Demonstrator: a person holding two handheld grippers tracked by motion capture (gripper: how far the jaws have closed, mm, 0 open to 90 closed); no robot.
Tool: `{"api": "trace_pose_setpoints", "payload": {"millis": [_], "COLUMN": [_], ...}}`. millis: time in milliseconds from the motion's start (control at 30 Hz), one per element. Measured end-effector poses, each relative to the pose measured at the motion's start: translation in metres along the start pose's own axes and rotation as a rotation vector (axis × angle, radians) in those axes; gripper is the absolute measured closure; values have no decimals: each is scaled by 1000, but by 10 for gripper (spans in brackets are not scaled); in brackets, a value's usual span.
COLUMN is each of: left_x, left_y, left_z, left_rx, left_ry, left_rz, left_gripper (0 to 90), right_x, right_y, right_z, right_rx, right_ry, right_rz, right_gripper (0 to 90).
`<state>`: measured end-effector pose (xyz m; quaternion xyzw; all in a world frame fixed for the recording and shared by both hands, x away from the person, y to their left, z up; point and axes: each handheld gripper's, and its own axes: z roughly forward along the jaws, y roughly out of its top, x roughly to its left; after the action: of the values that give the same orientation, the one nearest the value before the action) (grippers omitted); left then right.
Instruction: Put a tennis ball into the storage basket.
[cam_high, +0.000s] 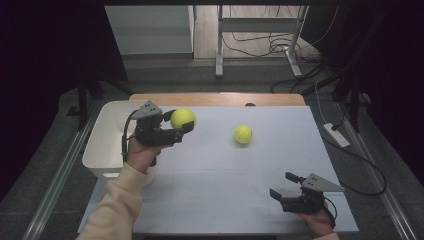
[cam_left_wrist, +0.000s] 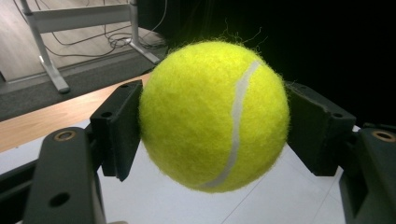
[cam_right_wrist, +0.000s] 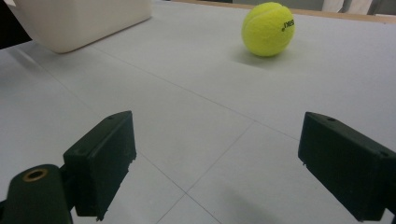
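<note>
The left gripper (cam_high: 181, 121) pinches a yellow ball (cam_high: 182, 119) between its two black jaws, and the pads press on both sides of it. In the left gripper view the ball (cam_left_wrist: 214, 115) hangs above the table and does not touch it. This held ball is up in the air just beside the white bin (cam_high: 107, 137), near the bin's far corner. The bin sits at the left edge of the grey table (cam_high: 225, 200). A second ball (cam_high: 243, 134) lies on the table, well apart from the bin, toward the middle. The right gripper (cam_high: 285, 186) is far from the bin, near the table's front edge. Its jaws are spread wide with nothing between them, and in the right gripper view they point toward the second ball (cam_right_wrist: 268, 29).
</note>
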<state>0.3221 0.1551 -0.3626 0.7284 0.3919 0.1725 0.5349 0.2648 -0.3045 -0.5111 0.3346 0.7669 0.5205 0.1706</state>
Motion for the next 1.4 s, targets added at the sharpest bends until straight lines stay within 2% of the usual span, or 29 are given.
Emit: {"api": "trace_pose_setpoints", "payload": {"millis": [533,833,1267,1400], "left_x": [13,21,33,38], "left_y": [5,4,2,2], "left_z": [-11,-15,-20,-23], "left_rx": [-8,-13,10,8], "left_ry": [41,61,110,116], "left_rz": [-13,-35,-29,-41], "left_gripper": [269,269,270,270], "right_x": [0,0,0,0], "right_y": [0,0,1,0], "right_z": [-1,-1,-1,-1], "right_rx": [-8,-5,-13,-14], "right_ry": [3,3,2,1], "right_rz": [3,1,-3,0], "right_gripper": [113,113,113,113]}}
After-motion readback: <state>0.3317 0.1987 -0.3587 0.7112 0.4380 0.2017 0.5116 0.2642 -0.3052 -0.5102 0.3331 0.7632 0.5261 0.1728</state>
